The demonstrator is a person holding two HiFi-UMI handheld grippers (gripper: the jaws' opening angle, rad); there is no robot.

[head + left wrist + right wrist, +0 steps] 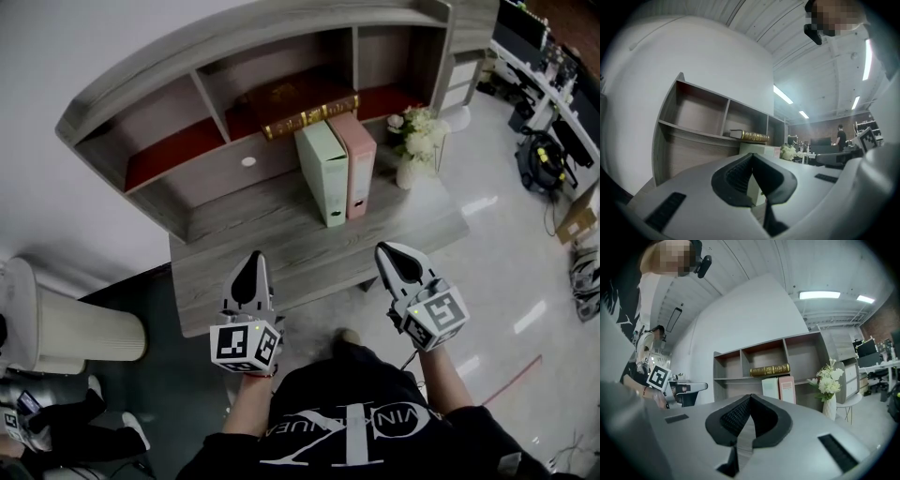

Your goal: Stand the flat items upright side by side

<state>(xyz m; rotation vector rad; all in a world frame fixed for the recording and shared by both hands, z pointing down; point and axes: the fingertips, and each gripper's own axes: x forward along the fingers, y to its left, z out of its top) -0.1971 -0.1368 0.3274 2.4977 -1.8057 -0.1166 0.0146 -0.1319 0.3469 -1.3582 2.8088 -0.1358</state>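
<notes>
- Your left hand-held gripper (251, 277) and right hand-held gripper (398, 265) hover over the front edge of the grey wood-grain tabletop (272, 248). The jaws of each are pressed together with nothing between them. Both are well apart from the task's things.
- The pale green box binder (322, 173) and the pink box binder (356, 164) stand upright side by side. They touch each other, at the back of the tabletop against the grey wooden hutch (187, 183).
- The thick brown book with a gilded spine (305, 112) lies flat in the hutch's middle compartment, above the binders. By judgement it is the one flat item not yet stood up.
- Risk, book: the cover looks smooth and the block looks heavy. A pinch near one corner would probably let it swing or slide out of the ribbed black pads.
- Risk, compartment: the book fills much of the compartment. Drawing it out at a tilt could catch it on the divider or drop it onto the binder tops.
- Risk, binders: nothing braces the green binder on its free side. A nudge while you set the book beside it could tip both, like dominoes, towards the white vase of white flowers (412, 141).
- Risk, vase: it stands just beside the pink binder, narrow at the base and top-heavy with blooms. It would likely fall at a light knock.
- Materials: the binders are rigid, matte, slab-shaped boards. The hutch floors show a reddish lining, and the tabletop is flat and dull, so it should offer fair footing.
</notes>
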